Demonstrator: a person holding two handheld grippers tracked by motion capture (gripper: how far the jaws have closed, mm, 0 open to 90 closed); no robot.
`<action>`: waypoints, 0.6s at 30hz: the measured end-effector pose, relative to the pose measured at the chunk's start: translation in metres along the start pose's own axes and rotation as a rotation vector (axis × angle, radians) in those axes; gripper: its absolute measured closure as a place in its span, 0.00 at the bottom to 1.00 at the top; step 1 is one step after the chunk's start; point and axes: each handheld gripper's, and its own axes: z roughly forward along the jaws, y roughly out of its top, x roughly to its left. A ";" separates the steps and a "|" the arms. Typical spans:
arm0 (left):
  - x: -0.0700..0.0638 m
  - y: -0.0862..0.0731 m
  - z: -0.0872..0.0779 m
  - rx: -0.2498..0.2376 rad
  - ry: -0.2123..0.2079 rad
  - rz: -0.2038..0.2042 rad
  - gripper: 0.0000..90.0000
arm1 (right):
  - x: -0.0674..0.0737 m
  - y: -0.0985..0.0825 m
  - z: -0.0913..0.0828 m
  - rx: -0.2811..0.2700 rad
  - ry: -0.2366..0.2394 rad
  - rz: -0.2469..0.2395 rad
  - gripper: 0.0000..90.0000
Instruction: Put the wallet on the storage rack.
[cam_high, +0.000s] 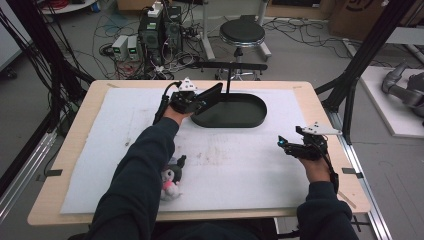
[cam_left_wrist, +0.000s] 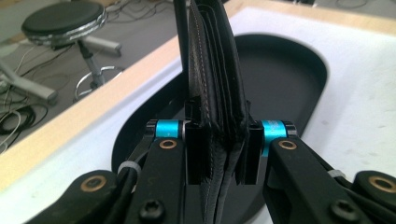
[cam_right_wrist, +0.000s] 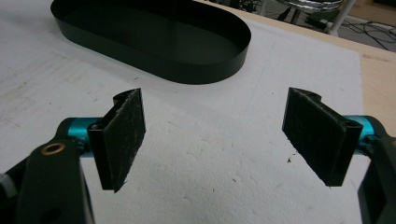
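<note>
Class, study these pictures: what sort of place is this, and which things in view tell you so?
Probably a research lab set up for recording manipulation. Clues: computer towers amid tangled cables on the floor, a black frame around the table, and a person working with a hand-held gripper over a padded worktop.

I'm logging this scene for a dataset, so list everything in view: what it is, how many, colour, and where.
Wallet: one, black, clamped in the left gripper above the tray's left end.
Tray: one, black, oval, far middle of the mat.
Plush toy: one, black, white and pink, near edge of the mat beside the left sleeve.
Mat: one, white, covering the table.
Table: one, light wood.
Stool: one, black seat, on the floor beyond the table.
Left gripper: black, shut on the wallet.
Right gripper: black, open, over the mat's right side.
</note>
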 end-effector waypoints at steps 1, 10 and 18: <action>0.000 -0.002 0.003 0.003 0.008 -0.003 0.85 | 0.000 0.000 0.000 0.001 0.001 -0.001 0.24; 0.001 -0.006 0.029 0.049 0.060 0.003 0.85 | -0.001 -0.002 -0.003 -0.005 0.006 0.009 0.24; -0.001 -0.011 0.039 0.055 0.080 -0.018 0.82 | -0.002 -0.004 -0.005 -0.005 0.008 0.011 0.24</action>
